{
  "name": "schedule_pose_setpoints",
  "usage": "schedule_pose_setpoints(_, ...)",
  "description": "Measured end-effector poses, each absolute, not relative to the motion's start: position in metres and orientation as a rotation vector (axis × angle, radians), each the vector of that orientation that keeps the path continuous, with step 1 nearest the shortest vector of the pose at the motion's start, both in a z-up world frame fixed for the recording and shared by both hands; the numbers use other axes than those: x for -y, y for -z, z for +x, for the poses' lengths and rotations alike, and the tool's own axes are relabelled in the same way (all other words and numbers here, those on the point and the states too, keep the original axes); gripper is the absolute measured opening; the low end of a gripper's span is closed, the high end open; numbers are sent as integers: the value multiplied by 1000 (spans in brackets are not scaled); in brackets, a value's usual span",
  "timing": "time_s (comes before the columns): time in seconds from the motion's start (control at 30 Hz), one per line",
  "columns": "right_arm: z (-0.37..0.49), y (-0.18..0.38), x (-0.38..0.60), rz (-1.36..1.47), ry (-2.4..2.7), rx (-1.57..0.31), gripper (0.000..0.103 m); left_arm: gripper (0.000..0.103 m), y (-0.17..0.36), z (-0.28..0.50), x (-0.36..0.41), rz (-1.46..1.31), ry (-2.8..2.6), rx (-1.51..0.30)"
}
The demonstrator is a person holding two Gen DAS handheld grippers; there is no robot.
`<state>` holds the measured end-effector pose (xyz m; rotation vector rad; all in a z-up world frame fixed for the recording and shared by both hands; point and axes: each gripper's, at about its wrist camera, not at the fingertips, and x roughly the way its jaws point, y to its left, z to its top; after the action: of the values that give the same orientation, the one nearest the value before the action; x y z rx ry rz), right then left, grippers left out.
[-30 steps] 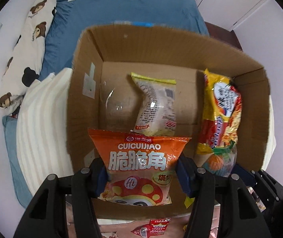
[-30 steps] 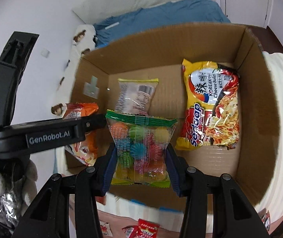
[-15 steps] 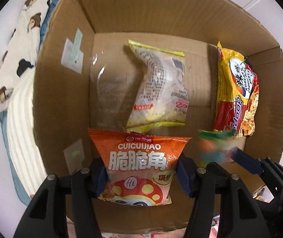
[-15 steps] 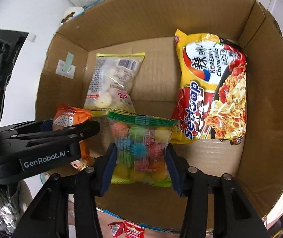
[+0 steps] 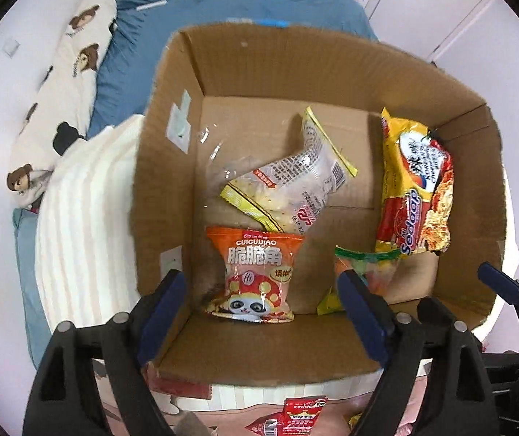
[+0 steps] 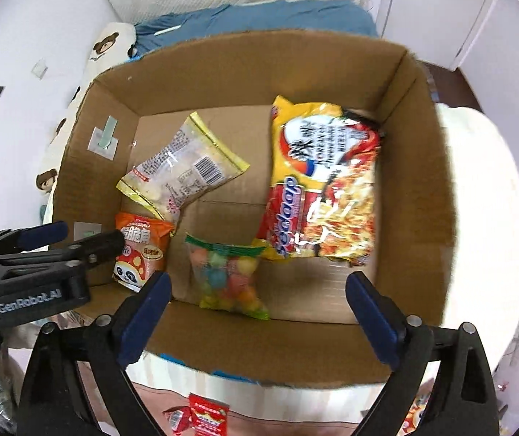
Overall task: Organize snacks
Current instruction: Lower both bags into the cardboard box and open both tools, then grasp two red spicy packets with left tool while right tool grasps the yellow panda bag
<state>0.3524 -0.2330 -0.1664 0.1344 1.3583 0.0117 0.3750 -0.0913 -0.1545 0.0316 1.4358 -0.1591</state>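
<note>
Four snack packs lie inside the cardboard box (image 5: pixel 172 196). The orange chip bag (image 5: pixel 255 276) rests on the box floor near the front left corner, with its panda print facing up. Just behind it lies the clear bag with yellow edges (image 5: pixel 292 185), tilted, and its lower corner touches the top of the chip bag. The bag of colored candy balls (image 6: pixel 228 276) lies on the floor near the front wall, in the middle. Its top edge touches the lower corner of the yellow and red noodle pack (image 6: pixel 323 185), which leans along the right side of the box.

The left gripper (image 5: pixel 261 309) hangs over the front edge of the box with its two blue-padded fingers wide apart, and it holds nothing; the chip bag lies free between and below them. The right gripper (image 6: pixel 259 312) is also wide open and empty, with the candy bag lying loose between its fingers.

The box stands on a white ribbed blanket (image 5: pixel 81 225). Behind it there is a blue bed sheet (image 5: pixel 230 3) and a pillow with bear prints (image 5: pixel 63 101). In front of the box, small red packets (image 6: pixel 205 414) lie on a pink surface.
</note>
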Motion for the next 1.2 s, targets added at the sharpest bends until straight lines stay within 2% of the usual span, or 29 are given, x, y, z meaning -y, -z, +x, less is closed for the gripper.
schedule_pose_setpoints(0.33, 302, 108, 244, 131, 41, -1187, 101, 86, 95, 332, 83, 32, 159, -1213)
schedule_pose_setpoints(0.77, 207, 41, 234, 105, 60, -961, 101, 86, 24, 234, 74, 59, 109, -889)
schedule_pose_setpoints(0.93, 175, 33, 233, 159, 29, -950, 101, 87, 13, 205, 71, 48, 108, -853)
schedule_pose_setpoints(1.03, 153, 35, 235, 206, 7, -960, 101, 94, 15, 187, 69, 50, 116, -857)
schedule_pose_setpoints(1.1, 136, 46, 241, 257, -10, -992, 101, 99, 24, 170, 69, 74, 116, -873)
schedule_pose_setpoints(1.2, 105, 79, 251, 337, -4, -1074, 101, 99, 52, 145, 70, 106, 116, -931)
